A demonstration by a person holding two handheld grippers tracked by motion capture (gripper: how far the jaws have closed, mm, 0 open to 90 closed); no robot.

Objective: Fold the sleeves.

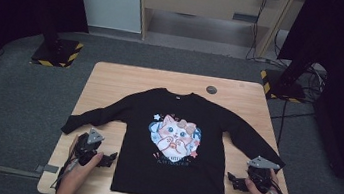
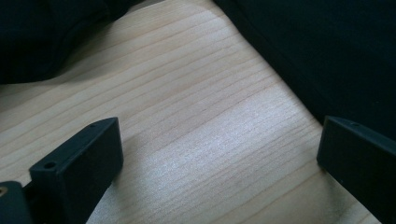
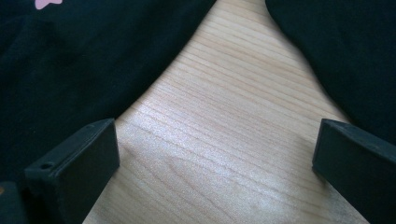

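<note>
A black long-sleeved sweatshirt (image 1: 174,142) with a cartoon cat print lies flat, front up, on the wooden table (image 1: 111,84), sleeves spread to both sides. My left gripper (image 1: 110,158) rests low over bare wood just left of the shirt's body, below the left sleeve, jaws wide apart with nothing between them. My right gripper (image 1: 231,179) sits mirrored at the shirt's right side, below the right sleeve, also open and empty. Along the left gripper view's upper right edge lies black cloth (image 2: 327,51). In the right gripper view, cloth (image 3: 70,70) lies on both sides of a wood strip.
A small dark round disc (image 1: 211,89) sits in the table near its far edge. Two black stand bases with yellow-black tape (image 1: 57,54) stand on the grey floor beyond the table's far corners. Cables (image 1: 307,89) trail at the right.
</note>
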